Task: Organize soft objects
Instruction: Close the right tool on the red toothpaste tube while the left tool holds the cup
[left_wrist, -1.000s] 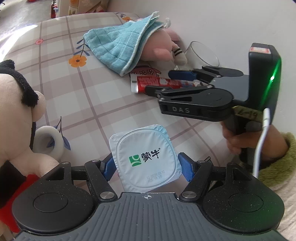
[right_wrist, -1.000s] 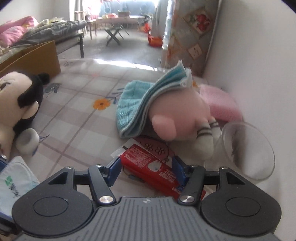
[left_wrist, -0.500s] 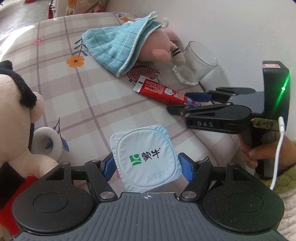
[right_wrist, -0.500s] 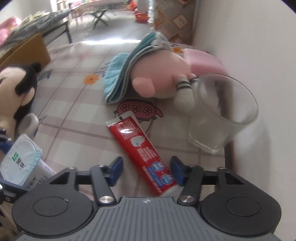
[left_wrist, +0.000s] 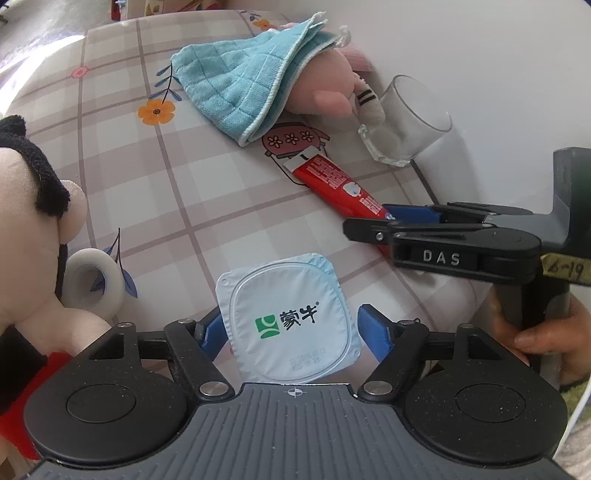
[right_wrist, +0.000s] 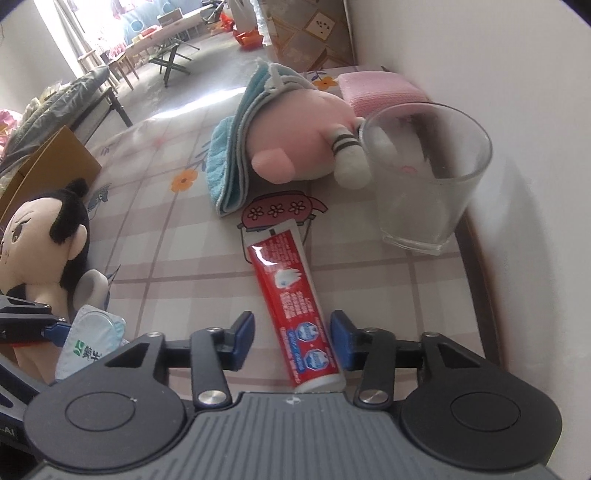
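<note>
My left gripper (left_wrist: 290, 325) has a white foil-lidded yogurt cup (left_wrist: 288, 314) between its blue pads; its jaws are opening, and a thin gap shows at the right pad. A red toothpaste tube (right_wrist: 284, 273) lies flat on the checked tablecloth between the fingers of my right gripper (right_wrist: 291, 328). Those jaws are opening too, and the left pad stands clear of the tube. A pink plush (right_wrist: 295, 136) lies at the back under a teal cloth (left_wrist: 236, 81). A black-haired doll (right_wrist: 44, 240) sits at the left.
A clear glass (right_wrist: 424, 177) stands by the white wall on the right, touching the plush's striped foot. A folded pink cloth (right_wrist: 376, 88) lies behind it. A white tape roll (left_wrist: 92, 284) rests against the doll. A hand (left_wrist: 543, 339) holds the right gripper's handle.
The right gripper rolled and drew back along the toothpaste tube to its cap end. The left gripper stayed put; the right pad has come off the yogurt cup's lid.
</note>
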